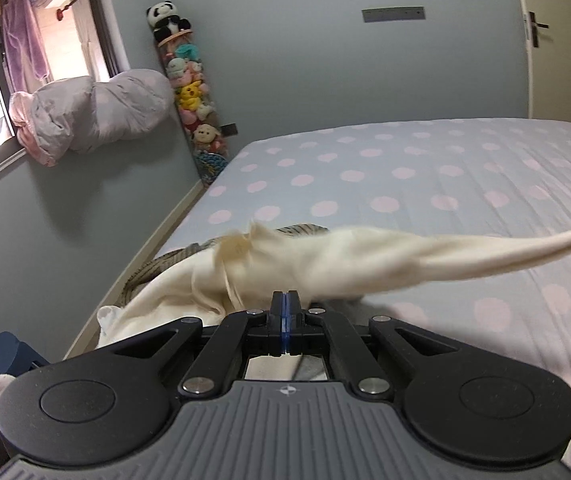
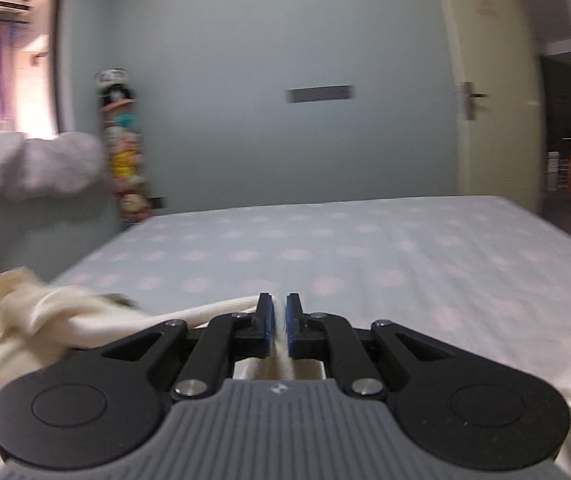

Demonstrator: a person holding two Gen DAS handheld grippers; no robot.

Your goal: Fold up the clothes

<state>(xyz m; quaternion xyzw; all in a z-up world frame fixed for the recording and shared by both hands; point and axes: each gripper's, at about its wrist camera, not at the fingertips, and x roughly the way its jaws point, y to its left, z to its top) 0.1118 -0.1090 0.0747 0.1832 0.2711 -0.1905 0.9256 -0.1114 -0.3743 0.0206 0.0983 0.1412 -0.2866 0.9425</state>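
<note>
A cream garment (image 1: pixel 325 260) is stretched and blurred above the polka-dot bed (image 1: pixel 425 176), running off to the right. A striped grey garment (image 1: pixel 173 264) lies under it near the bed's left edge. My left gripper (image 1: pixel 284 300) is shut with nothing visible between its blue pads, just in front of the cream cloth. My right gripper (image 2: pixel 280 312) is shut on a fold of the cream garment (image 2: pixel 45 316), which runs between the pads and bunches to the left.
A bundled quilt (image 1: pixel 93 116) sits on the window ledge at left. A tall column of plush toys (image 1: pixel 189 88) stands in the corner. A cream door (image 2: pixel 489 92) stands open at the right. A blue object (image 1: pixel 9 356) is beside the bed.
</note>
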